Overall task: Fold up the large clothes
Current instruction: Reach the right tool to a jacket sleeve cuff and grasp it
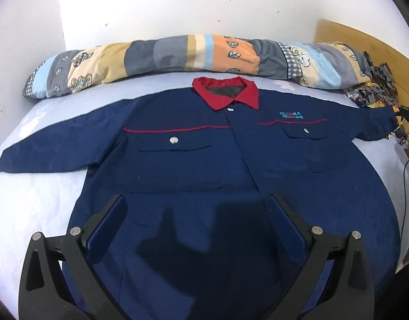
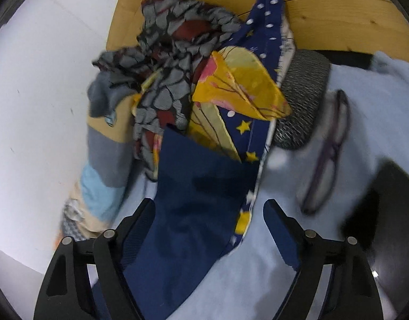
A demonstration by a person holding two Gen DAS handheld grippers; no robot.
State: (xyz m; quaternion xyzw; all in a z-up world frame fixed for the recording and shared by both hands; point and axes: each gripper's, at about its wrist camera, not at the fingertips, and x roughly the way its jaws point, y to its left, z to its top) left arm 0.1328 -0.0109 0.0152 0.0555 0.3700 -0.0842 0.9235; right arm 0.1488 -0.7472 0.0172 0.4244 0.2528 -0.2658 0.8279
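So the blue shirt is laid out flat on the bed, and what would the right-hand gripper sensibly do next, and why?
Probably close the right gripper on the sleeve. Its jaws stand open with that navy sleeve end lying between them, not yet pinched, while the shirt lies spread flat, buttoned, collar up. Gripping the cuff would let the sleeve be carried inward for a first fold.

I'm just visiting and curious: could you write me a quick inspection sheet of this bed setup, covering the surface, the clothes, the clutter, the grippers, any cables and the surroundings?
Surface: bed with pale blue sheet.
Job's things: navy work shirt spread flat, front up, red collar, both sleeves out; right sleeve end lies between the right gripper's fingers.
Clutter: patchwork quilt roll behind the collar; heap of patterned clothes; glasses; grey woven case.
Grippers: left gripper open above the shirt's lower part; right gripper open, not pressing the sleeve.
Cables: thin dark cable at the bed's right edge.
Surroundings: white wall; wooden headboard.
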